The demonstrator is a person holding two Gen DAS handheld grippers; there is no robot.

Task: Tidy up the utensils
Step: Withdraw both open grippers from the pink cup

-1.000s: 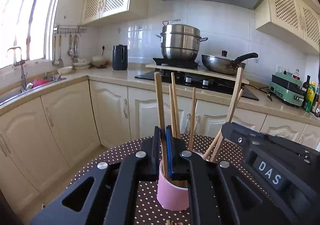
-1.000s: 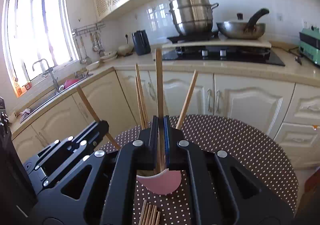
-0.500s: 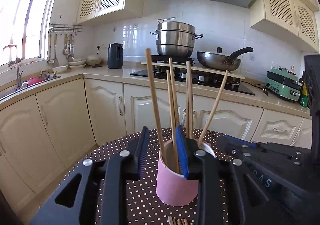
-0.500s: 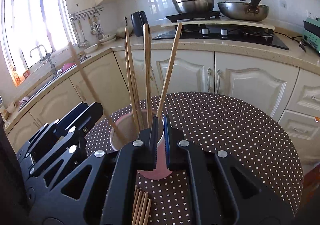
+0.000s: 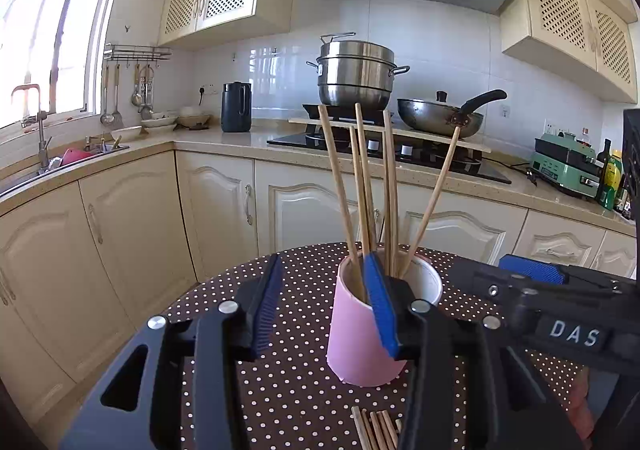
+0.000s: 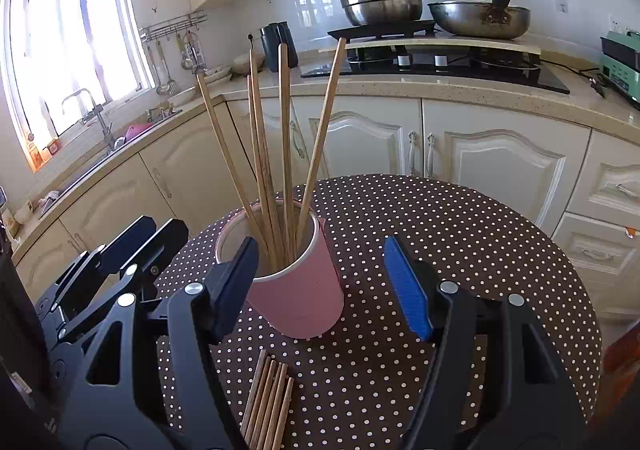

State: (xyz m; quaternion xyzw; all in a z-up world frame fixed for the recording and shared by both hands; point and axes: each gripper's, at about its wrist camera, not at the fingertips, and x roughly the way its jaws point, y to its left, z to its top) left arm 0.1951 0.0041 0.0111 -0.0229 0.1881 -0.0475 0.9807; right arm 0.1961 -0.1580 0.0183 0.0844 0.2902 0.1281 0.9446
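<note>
Kitchen table, polka-dot cloth (image 6: pixel 460 250): both hand-held grippers, left (image 5: pixel 324 310) and right (image 6: pixel 332 282), have just been opening and now stand wide, empty. Chopsticks (image 6: pixel 280 154) stand released in the pink cup (image 6: pixel 296 290) mid-table; more (image 6: pixel 268 398) lie at the near edge, likely next.

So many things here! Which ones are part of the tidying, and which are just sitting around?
Part of the job:
- pink cup
- chopsticks standing in it
- loose chopsticks on the table

Just lying about:
- steamer pot
- wok
- black kettle
- hanging ladles
</note>
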